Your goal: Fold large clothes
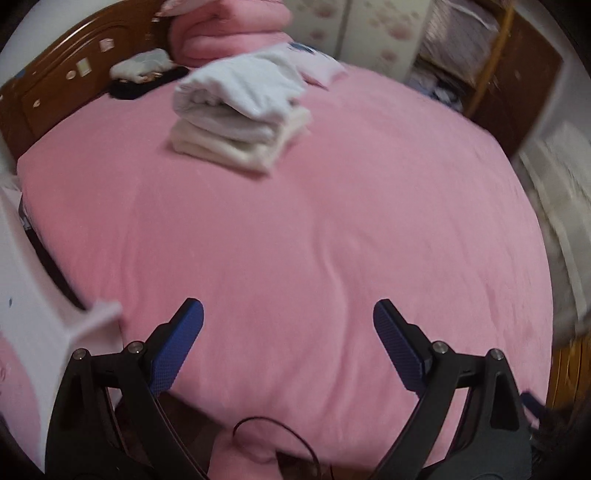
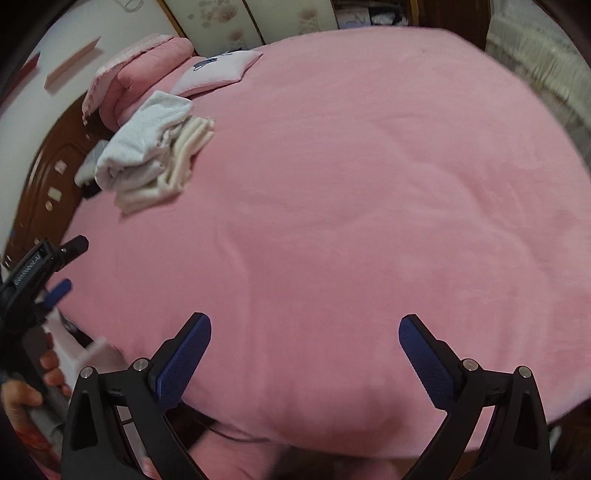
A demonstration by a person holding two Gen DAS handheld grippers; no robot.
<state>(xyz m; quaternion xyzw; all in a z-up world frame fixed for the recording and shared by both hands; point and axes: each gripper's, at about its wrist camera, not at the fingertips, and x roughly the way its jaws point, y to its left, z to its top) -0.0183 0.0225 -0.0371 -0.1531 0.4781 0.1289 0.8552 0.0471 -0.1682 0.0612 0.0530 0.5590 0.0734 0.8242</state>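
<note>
Left gripper (image 1: 288, 325): its blue pads are standing wide apart with nothing between them, hanging over bare pink bedcover (image 1: 332, 229).
Right gripper (image 2: 304, 338): it is gaping as wide as it goes, also empty, and pointing steeply down at the same cover; the left tool is showing at its far left edge with a hand (image 2: 26, 391) around the handle.
Folded stack (image 1: 240, 110): a white bundle is sitting on top of cream folded pieces, well ahead of the left gripper and slightly to its left; from the right gripper it is lying far ahead and off to the left (image 2: 151, 147).
Behind the stack: a pink quilt (image 1: 229, 33) and a small pillow (image 2: 218, 70) are resting near the wooden headboard (image 1: 62, 77).
Step in hand: judging by two empty tools and a tidy pile, one garment is looking finished and both hands are travelling free.
Next garment: none is showing unfolded on the bed; I cannot tell where it is waiting.
Next move: it is calling for bringing a fresh piece onto the open cover ahead of both grippers and spreading it flat.
</note>
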